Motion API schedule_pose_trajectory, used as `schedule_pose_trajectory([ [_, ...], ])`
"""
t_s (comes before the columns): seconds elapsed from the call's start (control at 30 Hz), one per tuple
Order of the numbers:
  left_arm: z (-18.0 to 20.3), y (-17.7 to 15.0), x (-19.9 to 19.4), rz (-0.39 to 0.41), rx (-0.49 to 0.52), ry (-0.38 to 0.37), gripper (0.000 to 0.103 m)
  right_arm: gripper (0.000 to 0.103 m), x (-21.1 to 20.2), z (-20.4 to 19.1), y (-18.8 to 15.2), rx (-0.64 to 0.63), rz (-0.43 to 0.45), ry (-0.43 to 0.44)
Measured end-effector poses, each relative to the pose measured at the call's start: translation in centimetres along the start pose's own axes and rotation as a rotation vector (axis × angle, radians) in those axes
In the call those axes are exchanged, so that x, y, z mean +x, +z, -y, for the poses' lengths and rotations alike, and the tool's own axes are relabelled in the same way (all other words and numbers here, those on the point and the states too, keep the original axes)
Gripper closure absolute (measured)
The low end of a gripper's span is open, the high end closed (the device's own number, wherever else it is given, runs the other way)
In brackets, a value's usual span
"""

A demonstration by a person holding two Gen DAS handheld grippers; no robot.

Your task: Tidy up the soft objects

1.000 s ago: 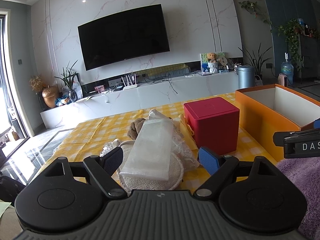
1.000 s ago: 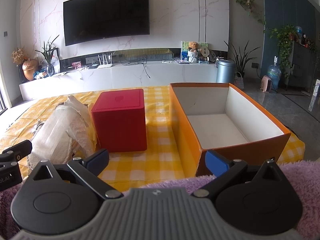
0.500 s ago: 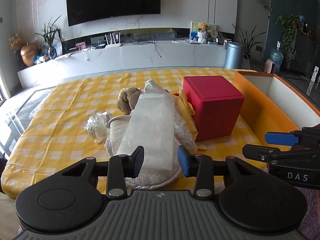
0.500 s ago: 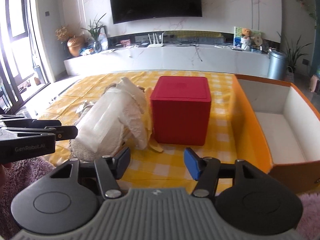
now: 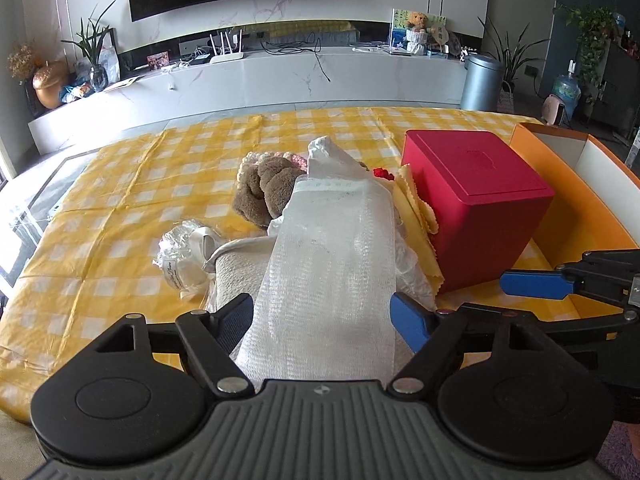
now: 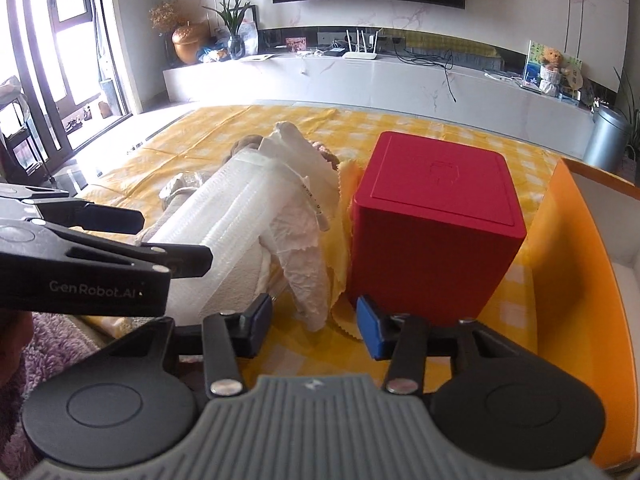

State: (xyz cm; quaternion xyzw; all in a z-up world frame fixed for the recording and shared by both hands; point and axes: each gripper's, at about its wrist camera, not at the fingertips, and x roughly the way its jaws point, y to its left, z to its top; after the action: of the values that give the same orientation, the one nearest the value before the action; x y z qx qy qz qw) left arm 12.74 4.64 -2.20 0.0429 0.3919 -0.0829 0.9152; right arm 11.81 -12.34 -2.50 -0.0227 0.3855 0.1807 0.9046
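Soft pile (image 5: 304, 232): heap of soft goods on the table (image 5: 120, 200), left of the red box (image 5: 472, 208) and touching it at the yellow cloth.

Table: covered in a yellow-and-white check cloth; carries all items below.

Orange box (image 5: 580, 216): open top, white inside, at the right end of the table, just beside the red box.

Red box: lid on, upright, between the pile and the orange box.

White roll (image 5: 332, 264): mesh-textured, in clear wrap, lying on top of the pile with its near end toward the left tool.

Beige pad (image 5: 240, 272): looped texture, under the roll.

White paper (image 6: 304, 240): crumpled, hanging off the roll's right side toward the red box.

Yellow cloth (image 5: 416, 208): zigzag edge, against the red box's left face.

Brown plush (image 5: 264, 192): behind the roll, at the pile's far side.

White frill piece (image 5: 176, 256): left of the pad, on the table.

Left tool (image 5: 320, 316): jaws wide and opening, one finger on each side of the roll's near end; pads not pressing it.

Right tool (image 6: 312, 320): jaws at middling width and closing, nothing gripped; low over the table's near edge, in front of the gap between the paper and the red box.
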Motion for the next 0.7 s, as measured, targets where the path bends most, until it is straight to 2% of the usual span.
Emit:
schedule_pose_trajectory([
  [0.13, 0.3, 0.1, 1.1, -0.017, 0.016, 0.017, 0.012, 0.061, 0.6, 0.9, 0.0, 0.013, -0.009, -0.007],
  [0.23, 0.3, 0.2, 1.7, -0.017, 0.019, 0.032, 0.020, 0.067, 0.8, 1.3, 0.1, 0.025, -0.013, -0.010],
  [0.3, 0.1, 0.1, 1.8, -0.020, 0.011, 0.048, 0.039, 0.069, 1.1, 1.5, 0.3, 0.031, -0.010, -0.013],
  [0.33, 0.0, 0.1, 1.7, -0.017, 0.007, 0.048, 0.045, 0.074, 1.5, 1.6, 0.3, 0.038, -0.009, -0.018],
  [0.37, -0.2, 0.2, 1.6, -0.013, 0.003, 0.042, 0.060, 0.075, 1.7, 1.6, 0.3, 0.048, -0.011, -0.024],
  [0.4, -0.3, 0.1, 1.4, -0.010, 0.001, 0.045, 0.071, 0.075, 1.9, 1.7, 0.3, 0.058, -0.011, -0.029],
  [0.43, -0.3, 0.2, 1.3, -0.004, 0.000, 0.052, 0.076, 0.076, 2.2, 1.8, 0.1, 0.069, -0.006, -0.035],
  [0.5, -0.5, 0.4, 1.2, 0.007, -0.012, 0.047, 0.096, 0.076, 2.8, 2.0, -0.1, 0.083, 0.002, -0.041],
  [0.7, -0.5, 0.6, 0.4, 0.028, -0.032, 0.035, 0.100, 0.076, 4.5, 2.3, 0.2, 0.165, -0.014, -0.017],
])
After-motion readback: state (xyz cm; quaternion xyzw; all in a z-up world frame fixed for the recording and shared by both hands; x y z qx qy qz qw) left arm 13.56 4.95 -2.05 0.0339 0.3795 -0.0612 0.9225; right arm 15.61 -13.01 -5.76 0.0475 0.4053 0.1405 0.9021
